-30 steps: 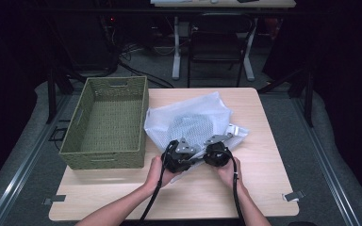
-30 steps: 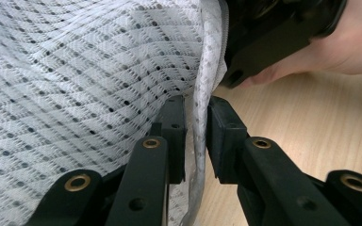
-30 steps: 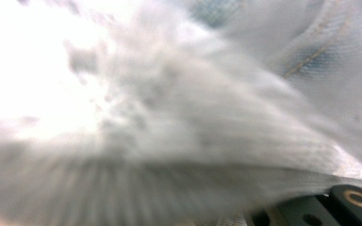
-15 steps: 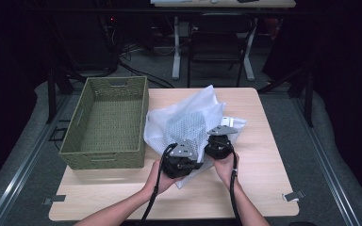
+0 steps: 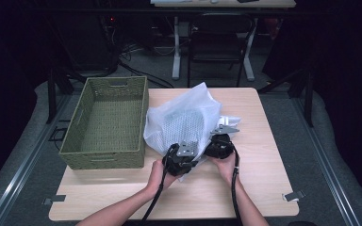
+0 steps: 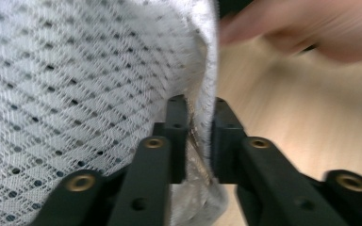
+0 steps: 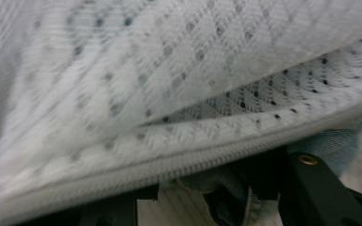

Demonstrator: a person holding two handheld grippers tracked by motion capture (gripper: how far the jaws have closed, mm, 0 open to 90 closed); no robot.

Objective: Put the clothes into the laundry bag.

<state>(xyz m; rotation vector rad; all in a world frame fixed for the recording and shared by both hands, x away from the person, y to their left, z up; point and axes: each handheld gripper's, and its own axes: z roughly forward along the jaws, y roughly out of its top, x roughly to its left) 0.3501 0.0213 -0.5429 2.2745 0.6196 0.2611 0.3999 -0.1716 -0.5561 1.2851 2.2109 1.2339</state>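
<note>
A white mesh bag (image 5: 184, 117) stands bunched up in a peak on the wooden table (image 5: 264, 179), with something darker showing through it. My left gripper (image 5: 185, 153) is at its near edge. In the left gripper view the left gripper (image 6: 199, 106) is shut on the hem of the mesh bag (image 6: 75, 84), though its jaws have just been opening slightly. My right gripper (image 5: 218, 141) is at the bag's near right. Its jaws (image 7: 207, 197) have just been opening and stand apart under the zipper edge (image 7: 193, 157), with blue cloth (image 7: 226, 193) between them.
A green woven basket (image 5: 101, 157) stands left of the bag, close against it. A person's hand (image 6: 301, 28) is beyond the left jaws. A chair and desk legs stand past the far table edge.
The bag, lying flat and spread a second ago, is now gathered up into a tall peak. Both grippers have shifted slightly along its near edge.
</note>
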